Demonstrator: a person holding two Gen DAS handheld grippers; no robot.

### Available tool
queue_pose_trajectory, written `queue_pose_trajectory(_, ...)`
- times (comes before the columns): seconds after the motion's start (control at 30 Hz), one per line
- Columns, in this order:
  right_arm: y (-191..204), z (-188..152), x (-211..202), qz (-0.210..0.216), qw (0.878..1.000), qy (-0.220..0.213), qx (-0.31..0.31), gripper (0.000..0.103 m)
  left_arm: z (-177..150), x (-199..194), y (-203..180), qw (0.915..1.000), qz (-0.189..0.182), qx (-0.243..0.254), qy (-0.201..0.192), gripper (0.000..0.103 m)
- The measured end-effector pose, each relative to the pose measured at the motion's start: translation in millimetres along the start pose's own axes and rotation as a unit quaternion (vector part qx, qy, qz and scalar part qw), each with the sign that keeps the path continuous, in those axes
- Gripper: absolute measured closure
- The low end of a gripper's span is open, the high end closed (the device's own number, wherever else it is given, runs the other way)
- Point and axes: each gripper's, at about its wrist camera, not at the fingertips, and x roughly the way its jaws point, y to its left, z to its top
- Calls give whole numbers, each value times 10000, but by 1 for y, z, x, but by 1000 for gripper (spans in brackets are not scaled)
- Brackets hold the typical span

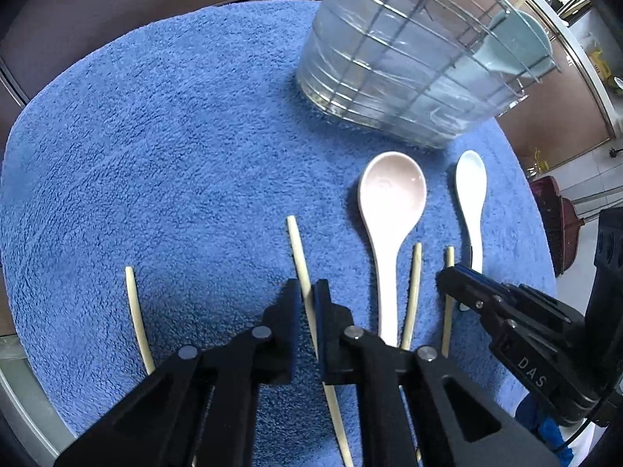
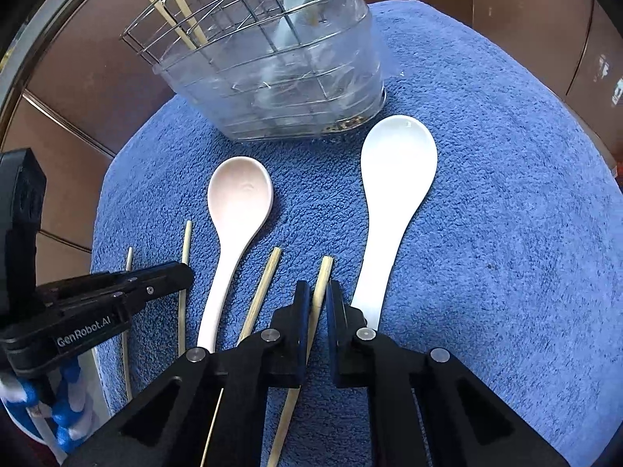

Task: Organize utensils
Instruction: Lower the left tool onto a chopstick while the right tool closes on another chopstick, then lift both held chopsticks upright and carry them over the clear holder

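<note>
Left gripper (image 1: 309, 292): jaws nearly closed, one pad on each side of a chopstick (image 1: 298, 241) lying on the blue towel (image 1: 175, 136); whether the pads actually press it cannot be told.
Right gripper (image 2: 319, 295): jaws narrowed to a slim gap around another chopstick (image 2: 325, 272) — a sliver of space shows on either side, so contact cannot be told.
Pink spoon (image 1: 389, 202): flat on the towel, bowl up, just right of the left gripper's fingers and left of the right gripper.
White spoon (image 2: 393, 179): just right of the right gripper, its handle end beside the right finger.
Loose chopsticks: one (image 1: 134, 303) well left of the left gripper; one (image 2: 264, 284) between the pink spoon's handle and the right gripper.
Utensil holder (image 1: 389, 62): clear tub with a wire basket, ahead of both grippers at the towel's far edge — chopsticks and a pale blue spoon (image 1: 518, 43) stand in it.
</note>
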Motion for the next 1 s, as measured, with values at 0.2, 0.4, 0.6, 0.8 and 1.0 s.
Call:
queue_pose_trajectory(0.2, -1, -8, -14, 268, 9995, -155, 38, 96, -16, -16, 8, 9999, 7, -32, -155, 98)
queue_pose_trajectory(0.4, 15, -23, -51, 478, 9971, -533, -244, 97, -37, -67, 15, 9958, -410, 54, -814, 98)
queue_pose_trajectory(0.6, 25, -54, -103, 828, 9877, -1206, -557, 97, -69, -128, 16, 9843, -520, 310, -1659, 98)
queue_pose_trajectory(0.8, 33, -87, -153, 895, 9773, -1764, -752, 97, -95, -170, 10, 9714, -510, 409, -2285, 98)
queue_pose_trajectory(1.0, 47, -114, -187, 805, 9700, -2102, -916, 97, -118, -204, 5, 9607, -492, 559, -2674, 98)
